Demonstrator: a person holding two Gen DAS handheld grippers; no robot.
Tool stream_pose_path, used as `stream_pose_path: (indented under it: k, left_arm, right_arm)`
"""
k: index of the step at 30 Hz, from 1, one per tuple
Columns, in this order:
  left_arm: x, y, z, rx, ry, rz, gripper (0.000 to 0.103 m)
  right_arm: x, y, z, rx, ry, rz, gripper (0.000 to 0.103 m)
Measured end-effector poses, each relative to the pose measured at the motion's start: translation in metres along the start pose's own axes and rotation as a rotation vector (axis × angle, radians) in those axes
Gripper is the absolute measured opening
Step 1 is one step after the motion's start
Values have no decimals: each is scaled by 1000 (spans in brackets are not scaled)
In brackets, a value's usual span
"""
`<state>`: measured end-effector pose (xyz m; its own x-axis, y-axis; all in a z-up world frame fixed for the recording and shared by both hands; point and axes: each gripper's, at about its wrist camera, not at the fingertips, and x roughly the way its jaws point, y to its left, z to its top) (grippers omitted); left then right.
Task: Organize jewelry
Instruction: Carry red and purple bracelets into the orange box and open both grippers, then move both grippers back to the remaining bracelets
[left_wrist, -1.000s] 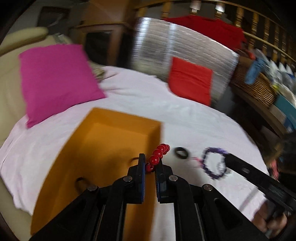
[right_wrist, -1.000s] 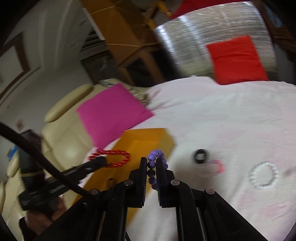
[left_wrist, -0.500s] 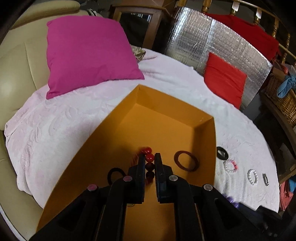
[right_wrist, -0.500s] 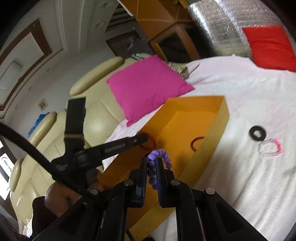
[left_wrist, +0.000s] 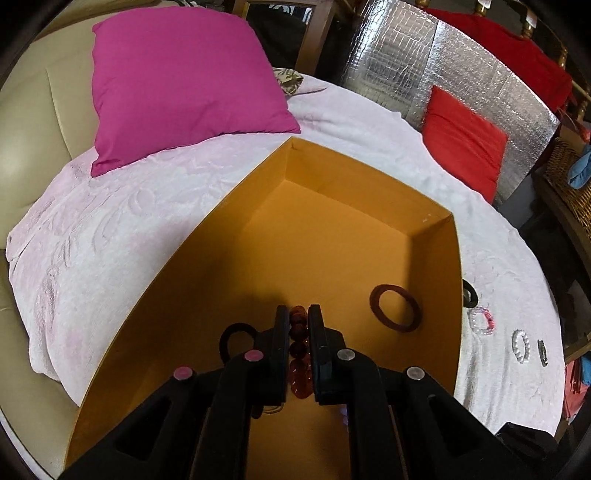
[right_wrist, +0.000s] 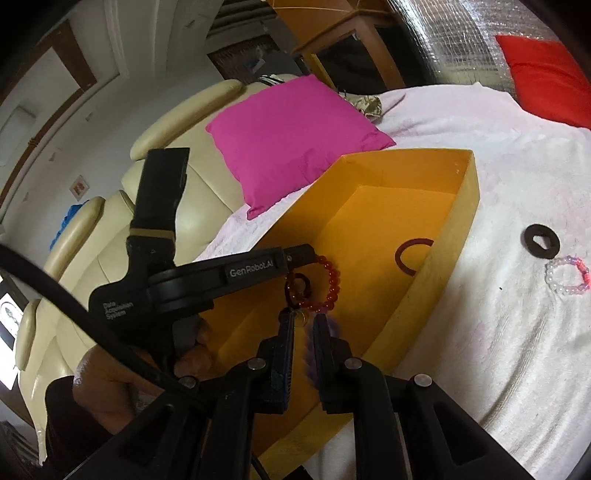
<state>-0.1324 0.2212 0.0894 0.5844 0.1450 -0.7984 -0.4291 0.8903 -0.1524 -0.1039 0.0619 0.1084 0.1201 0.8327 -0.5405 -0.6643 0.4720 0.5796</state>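
Observation:
An open orange box (left_wrist: 456, 266) (right_wrist: 469, 192) lies on a pale pink bedspread. My left gripper (left_wrist: 298, 314) is shut on a red bead bracelet (left_wrist: 298, 332) and holds it low inside the box; the right wrist view shows that bracelet (right_wrist: 330, 280) hanging from its tips. My right gripper (right_wrist: 303, 325) is over the box's near part with a purple bead bracelet (right_wrist: 309, 354) blurred between its fingers; the jaws stand slightly parted. A brown ring (left_wrist: 395, 308) (right_wrist: 410, 254) and a black ring (left_wrist: 236, 339) lie in the box.
On the bedspread right of the box lie a black disc (right_wrist: 541, 243), a pink-and-white bracelet (right_wrist: 569, 275) (left_wrist: 480, 321), a white bracelet (left_wrist: 520, 347) and a small dark ring (left_wrist: 542, 348). A magenta pillow (left_wrist: 184, 81) and a red pillow (left_wrist: 461, 144) lie behind.
My left gripper has lowered the red bracelet deeper into the box. My right gripper has moved in over the box, and the purple bracelet has slipped lower between its fingers.

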Motion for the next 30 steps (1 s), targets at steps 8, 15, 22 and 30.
stream_pose_path:
  k: [8, 15, 22, 30]
  left_arm:
    - [-5, -4, 0, -29, -41, 5, 61]
    - [-21, -37, 0, 44, -143, -52, 73]
    - [-51, -98, -12, 193, -334, -32, 84]
    - [-54, -175, -37, 287, -317, -90, 90]
  right_arm:
    - [-17, -18, 9, 58, -36, -19, 14]
    - [-45, -60, 19, 198, -98, -118, 20]
    - [-88, -110, 25, 364, -163, -218, 20]
    - [-172, -168, 24, 478, -306, -330, 51]
